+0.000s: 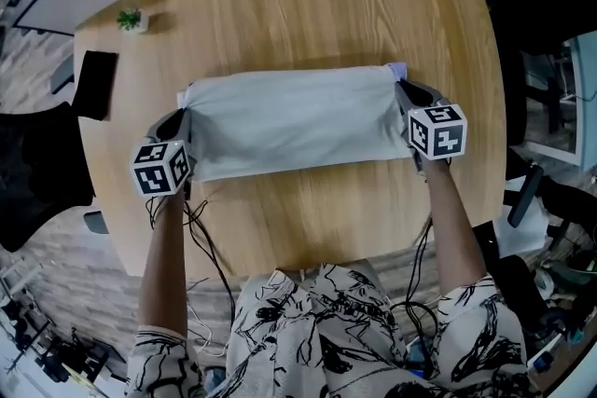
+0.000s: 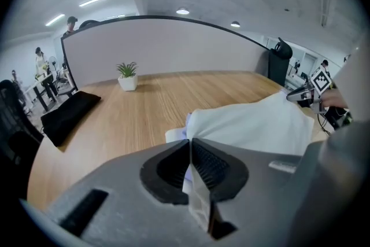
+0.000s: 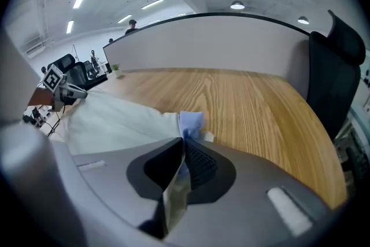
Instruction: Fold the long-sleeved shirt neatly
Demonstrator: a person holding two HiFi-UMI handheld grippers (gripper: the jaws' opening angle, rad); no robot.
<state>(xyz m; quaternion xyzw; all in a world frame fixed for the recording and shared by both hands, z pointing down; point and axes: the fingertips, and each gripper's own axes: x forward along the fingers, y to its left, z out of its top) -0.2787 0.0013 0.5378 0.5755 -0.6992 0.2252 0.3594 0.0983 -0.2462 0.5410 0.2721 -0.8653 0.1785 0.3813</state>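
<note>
The pale long-sleeved shirt [image 1: 297,121] lies folded into a wide band across the middle of the round wooden table [image 1: 308,5]. My left gripper [image 1: 185,120] is shut on the shirt's left end; in the left gripper view the shirt [image 2: 254,124] runs out from the pinched jaws of that gripper [image 2: 189,142]. My right gripper [image 1: 401,93] is shut on the shirt's right end, where a light-blue edge [image 3: 191,121] of the shirt [image 3: 115,121] sticks out past the jaws of that gripper [image 3: 182,144]. Both grippers sit low at the table surface.
A small potted plant [image 1: 131,19] and a black flat pouch [image 1: 96,84] lie at the table's far left. A grey partition [image 2: 173,49] rises behind the table. A black office chair [image 3: 335,84] stands to the right. Cables [image 1: 205,247] hang off the near edge.
</note>
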